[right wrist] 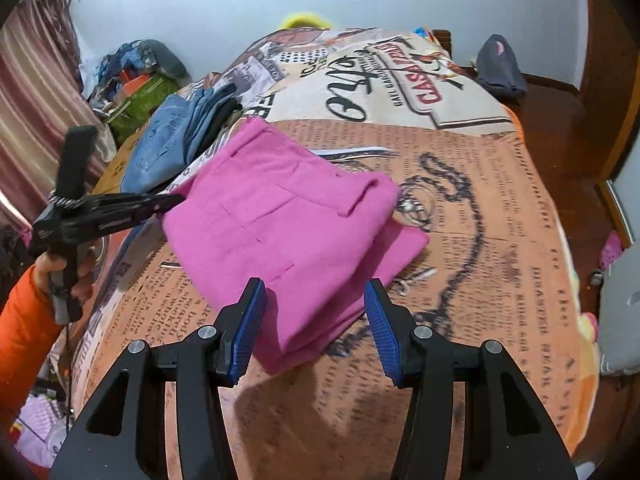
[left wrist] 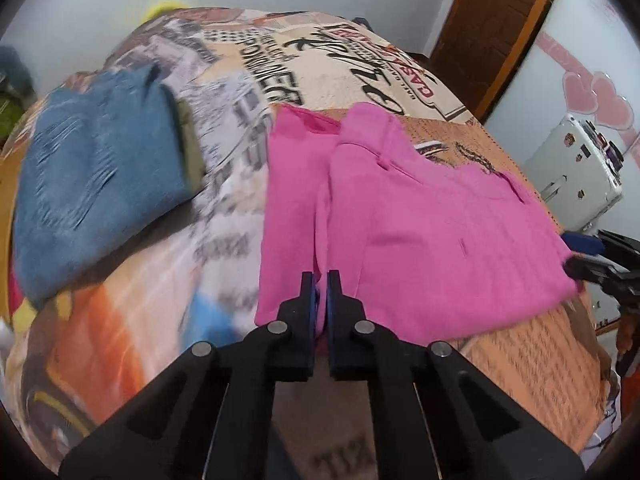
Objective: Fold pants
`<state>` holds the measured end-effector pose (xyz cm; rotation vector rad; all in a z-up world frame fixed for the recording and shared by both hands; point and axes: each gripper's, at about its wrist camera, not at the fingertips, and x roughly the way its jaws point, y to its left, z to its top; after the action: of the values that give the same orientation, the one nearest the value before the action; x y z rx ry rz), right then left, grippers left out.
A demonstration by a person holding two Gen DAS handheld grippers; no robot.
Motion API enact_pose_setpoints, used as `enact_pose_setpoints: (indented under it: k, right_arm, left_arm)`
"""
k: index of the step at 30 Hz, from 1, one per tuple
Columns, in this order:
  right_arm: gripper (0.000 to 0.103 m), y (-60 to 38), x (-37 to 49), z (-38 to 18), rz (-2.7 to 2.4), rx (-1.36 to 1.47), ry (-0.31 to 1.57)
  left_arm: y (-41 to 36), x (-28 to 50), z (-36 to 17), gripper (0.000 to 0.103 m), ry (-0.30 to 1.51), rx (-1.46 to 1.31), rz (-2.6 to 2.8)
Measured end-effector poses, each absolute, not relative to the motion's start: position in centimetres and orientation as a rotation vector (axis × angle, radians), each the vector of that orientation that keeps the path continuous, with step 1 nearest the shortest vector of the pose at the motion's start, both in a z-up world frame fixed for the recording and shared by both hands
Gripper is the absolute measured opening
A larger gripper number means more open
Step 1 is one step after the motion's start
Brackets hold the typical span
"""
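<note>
The pink pants lie folded into a thick, roughly square bundle on the bed, over the orange newsprint part of the printed bedspread, with a pocket outline facing up. All places here are told from the pants.

The left gripper has its jaws pressed together on a fold of pink cloth at the near edge of the bundle in the left wrist view; a strip of fabric shows between the blue pads. In the right wrist view the same gripper reaches in from the left side of the pants, its tip touching their left edge, held by a hand in an orange sleeve.

The right gripper hovers at the near corner of the pants with its jaws spread wide, one blue pad on each side of that corner, not closed on the cloth.

Beyond the pants, to their far left, a stack of folded blue jeans lies on the bed. The left wrist view is motion-blurred.
</note>
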<state>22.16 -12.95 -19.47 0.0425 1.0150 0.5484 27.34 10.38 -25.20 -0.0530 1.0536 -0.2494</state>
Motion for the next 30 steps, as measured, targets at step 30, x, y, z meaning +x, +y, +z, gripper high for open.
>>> enact_pose_setpoints:
  k: [30]
  right_arm:
    - [0.024, -9.8, 25.4, -19.5, 0.571, -0.036, 0.979]
  left_arm:
    - [18.0, 21.7, -21.5, 0.010, 0.950, -0.190, -0.068]
